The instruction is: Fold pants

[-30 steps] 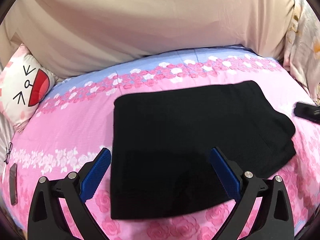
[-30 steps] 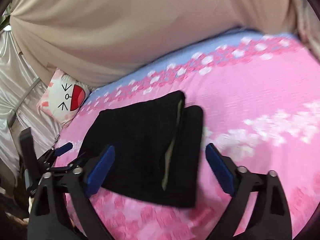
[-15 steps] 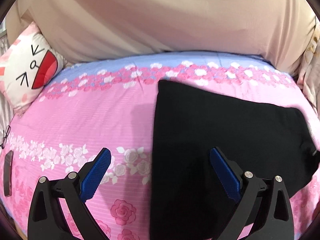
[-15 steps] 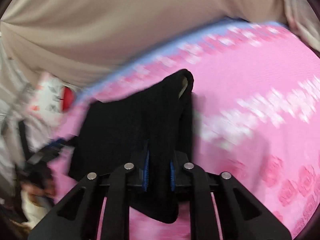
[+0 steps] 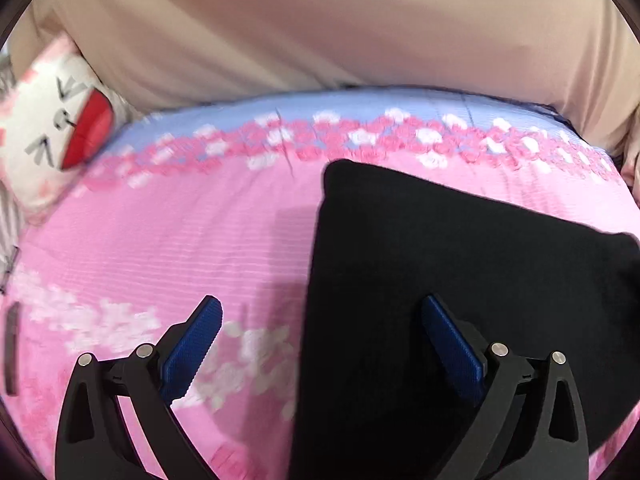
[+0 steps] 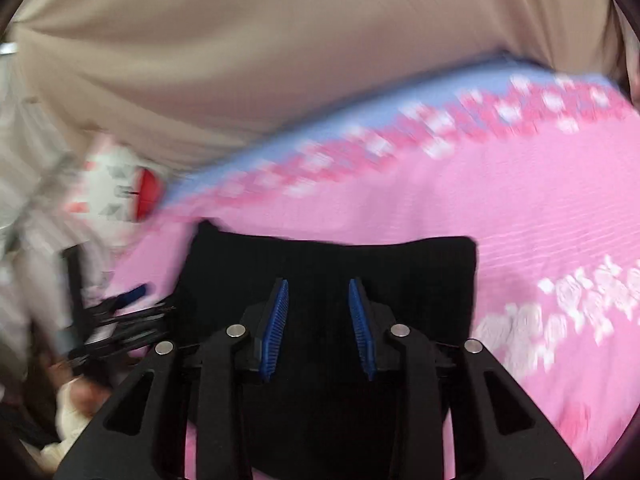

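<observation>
Left wrist view: the left hand-held gripper (image 5: 320,330) stood wide, with nothing between its blue pads (image 5: 196,344). The black pants (image 5: 460,300), already folded into a compact slab, lay on the pink floral bedsheet (image 5: 180,248), with their left edge running between the two fingers. One finger was over bare sheet and the other over the cloth; whether either touched the fabric could not be told. A cartoon-face pillow (image 5: 52,136) lay at the far left, against the beige fabric backdrop (image 5: 320,28).

Right wrist view: the right hand-held gripper (image 6: 318,328) was narrow and its jaws were closing. The pants (image 6: 340,264) filled the gap behind the pads (image 6: 276,328), yet a visible space remained and no fold appeared pinched, so a grip was not confirmed. The frame was heavily blurred. The left hand-held gripper (image 6: 128,312) appeared as a smear at the pants' left edge.

Judged step: seizing the folded bundle at both sides for a further fold or for squaring. The next move would call for the left jaws to close on the near edge, then both hands to lift evenly so the layers do not slip apart.
</observation>
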The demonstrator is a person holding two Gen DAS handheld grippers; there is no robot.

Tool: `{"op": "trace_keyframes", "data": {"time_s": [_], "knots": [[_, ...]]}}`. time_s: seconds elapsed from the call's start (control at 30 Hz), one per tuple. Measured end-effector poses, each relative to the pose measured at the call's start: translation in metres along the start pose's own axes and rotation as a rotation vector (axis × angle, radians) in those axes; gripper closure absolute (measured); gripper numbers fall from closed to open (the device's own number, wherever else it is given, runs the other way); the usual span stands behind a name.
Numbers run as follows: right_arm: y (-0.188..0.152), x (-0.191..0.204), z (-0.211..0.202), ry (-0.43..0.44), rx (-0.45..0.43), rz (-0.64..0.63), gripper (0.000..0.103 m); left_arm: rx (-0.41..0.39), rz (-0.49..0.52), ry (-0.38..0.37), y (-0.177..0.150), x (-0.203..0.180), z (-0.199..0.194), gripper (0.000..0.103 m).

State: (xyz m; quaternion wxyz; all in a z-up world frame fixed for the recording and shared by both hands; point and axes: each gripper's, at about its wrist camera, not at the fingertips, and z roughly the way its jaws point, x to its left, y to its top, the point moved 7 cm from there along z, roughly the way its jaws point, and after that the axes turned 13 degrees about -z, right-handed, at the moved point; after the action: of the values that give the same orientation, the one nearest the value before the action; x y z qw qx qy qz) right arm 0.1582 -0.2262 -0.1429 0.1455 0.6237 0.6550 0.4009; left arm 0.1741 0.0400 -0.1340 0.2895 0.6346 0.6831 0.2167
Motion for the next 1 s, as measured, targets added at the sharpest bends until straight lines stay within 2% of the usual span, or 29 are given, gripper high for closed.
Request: {"op": "trace_keyframes", "data": {"time_s": [0.03, 0.17, 0.23, 0.27, 0.3, 0.33, 0.37, 0.4, 0.47, 0.57, 0.63, 0.77, 0.87, 1.0], "knots": [[0.005, -0.008, 0.006, -0.010, -0.017, 0.012, 0.101, 0.003, -0.021, -0.012, 0.002, 0.002, 0.001, 0.005], [0.021, -0.018, 0.020, -0.003, 0.021, 0.041, 0.102, -0.028, -0.002, 0.003, 0.007, -0.001, 0.003, 0.005], [0.027, -0.004, 0.005, -0.016, -0.009, 0.039, 0.097, -0.027, -0.005, -0.005, 0.006, -0.002, -0.006, 0.005], [0.022, 0.002, -0.020, -0.026, -0.049, 0.041, 0.094, -0.036, -0.004, -0.012, 0.004, 0.002, -0.020, 0.005], [0.017, 0.006, -0.040, -0.048, -0.075, 0.038, 0.086, -0.051, 0.000, -0.016, 0.002, 0.006, -0.032, 0.005], [0.011, 0.009, -0.057, -0.076, -0.088, 0.029, 0.062, -0.070, 0.008, -0.027, -0.001, 0.010, -0.045, 0.005], [-0.004, 0.013, -0.078, -0.118, -0.092, 0.014, 0.044, -0.083, 0.021, -0.043, -0.005, 0.015, -0.058, 0.005], [-0.016, 0.013, -0.090, -0.142, -0.095, 0.007, 0.011, -0.083, 0.037, -0.060, -0.014, 0.022, -0.070, 0.005], [-0.047, 0.012, -0.107, -0.153, -0.070, 0.013, 0.009, -0.050, 0.041, -0.088, -0.029, 0.033, -0.078, 0.005], [-0.084, 0.001, -0.111, -0.055, -0.033, 0.125, 0.009, 0.111, -0.019, -0.218, -0.057, 0.042, -0.067, 0.005], [-0.095, -0.005, -0.103, -0.019, -0.020, 0.169, 0.009, 0.174, -0.046, -0.287, -0.069, 0.037, -0.060, 0.005], [-0.104, -0.002, -0.085, 0.065, 0.012, 0.200, 0.010, 0.247, -0.079, -0.327, -0.081, 0.027, -0.045, 0.005], [-0.104, 0.007, -0.070, 0.087, 0.029, 0.189, 0.009, 0.232, -0.063, -0.295, -0.082, 0.017, -0.039, 0.005], [-0.095, 0.018, -0.059, 0.120, 0.023, 0.182, 0.009, 0.230, -0.054, -0.287, -0.078, 0.005, -0.035, 0.005]]}}
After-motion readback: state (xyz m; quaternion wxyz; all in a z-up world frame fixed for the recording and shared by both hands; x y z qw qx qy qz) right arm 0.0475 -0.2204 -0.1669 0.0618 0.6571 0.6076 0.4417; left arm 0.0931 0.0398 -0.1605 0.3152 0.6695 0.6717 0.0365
